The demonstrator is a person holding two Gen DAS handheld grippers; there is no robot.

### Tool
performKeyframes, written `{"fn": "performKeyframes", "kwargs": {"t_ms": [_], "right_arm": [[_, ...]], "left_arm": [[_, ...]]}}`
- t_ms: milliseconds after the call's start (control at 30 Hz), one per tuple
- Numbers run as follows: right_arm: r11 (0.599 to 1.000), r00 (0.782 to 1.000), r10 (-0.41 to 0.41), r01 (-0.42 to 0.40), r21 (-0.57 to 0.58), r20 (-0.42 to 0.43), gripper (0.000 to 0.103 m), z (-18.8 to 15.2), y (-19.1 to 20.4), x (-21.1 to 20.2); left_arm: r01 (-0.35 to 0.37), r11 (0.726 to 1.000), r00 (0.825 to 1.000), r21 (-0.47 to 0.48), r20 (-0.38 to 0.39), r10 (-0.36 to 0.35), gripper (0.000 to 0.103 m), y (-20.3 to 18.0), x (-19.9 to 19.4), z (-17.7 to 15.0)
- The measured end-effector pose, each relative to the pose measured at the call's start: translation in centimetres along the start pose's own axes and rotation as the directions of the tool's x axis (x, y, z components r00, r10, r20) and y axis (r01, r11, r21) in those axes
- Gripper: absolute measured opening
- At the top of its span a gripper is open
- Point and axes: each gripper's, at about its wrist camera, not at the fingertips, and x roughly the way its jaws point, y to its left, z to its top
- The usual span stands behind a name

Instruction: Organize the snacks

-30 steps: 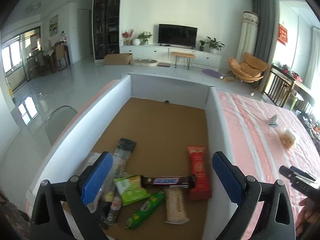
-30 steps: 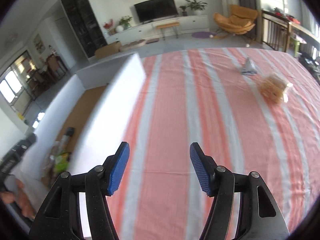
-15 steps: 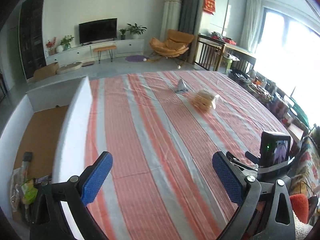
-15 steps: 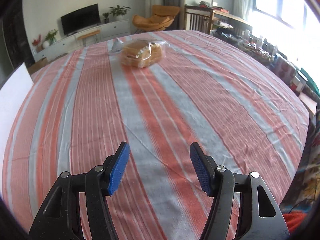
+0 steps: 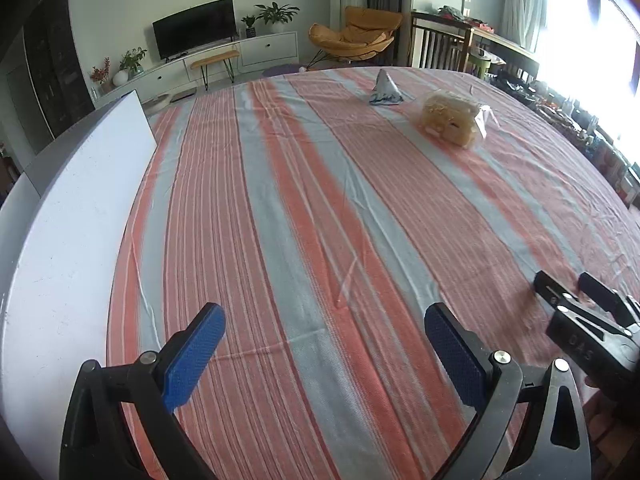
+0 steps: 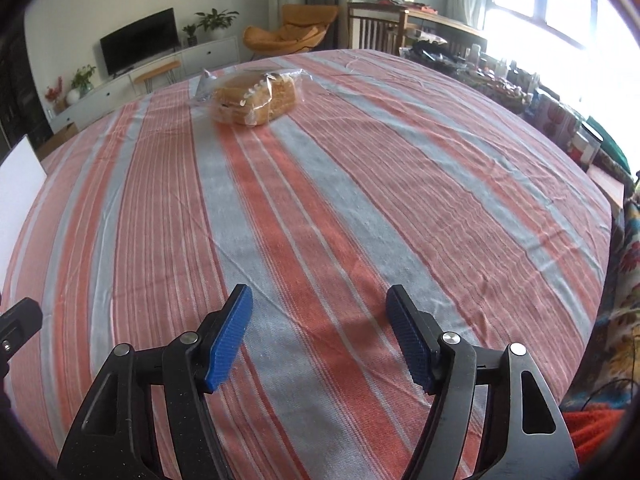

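Step in hand: both grippers face the desk (image 5: 320, 208), and I judge the next target is one of the two snacks left on it.
Bread bag: a clear plastic bag of sliced bread (image 6: 254, 100) lies at the far side of the desk, well apart from both grippers.
Small pouch: a grey-blue packet shaped like a cone (image 5: 385, 89) stands just beside the bread, a little farther away; its print is too small to read.
Key relation: from the right gripper (image 6: 320, 336) the bread lies straight ahead and slightly to the left; its long axis runs across the view, so the jaws would meet its long side.
Nearer hand: in the left wrist view the right gripper (image 5: 576, 296) sits ahead of the left gripper (image 5: 324, 352), so I judge the right hand is nearer to the bread.
Right jaws: opening at this moment, already wide, with nothing between them.
Left jaws: wide apart and holding nothing.
Box: a white wall of the box (image 5: 76, 216) stands at the left edge of the desk; its inside is not visible now.
Materials: the bag is thin, shiny and crinkled, and the loaf inside is soft, so a hard grip may crush it.
Surface: a woven cloth with orange and grey stripes covers the desk, with small wrinkles.
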Motion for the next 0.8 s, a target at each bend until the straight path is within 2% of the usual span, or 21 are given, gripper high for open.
{"fn": "performKeyframes", "kwargs": {"t_ms": [233, 367, 800], "right_arm": [[1.000, 1.000, 0.002, -0.002, 0.000, 0.002, 0.079, 0.0, 0.1, 0.1], [1.000, 1.000, 0.002, -0.002, 0.000, 0.002, 0.080, 0.0, 0.1, 0.1], [1.000, 1.000, 0.001, -0.001, -0.002, 0.001, 0.082, 0.0, 0.2, 0.0]], "left_arm": [[-0.043, 0.998, 0.998, -0.040, -0.042, 0.042, 0.100, 1.7, 2.4, -1.2], [-0.029, 0.996, 0.999, -0.084, -0.033, 0.027, 0.100, 2.7, 2.5, -1.4], [-0.039, 0.995, 0.999, -0.093, -0.025, 0.037, 0.103, 2.7, 2.6, -1.6]]}}
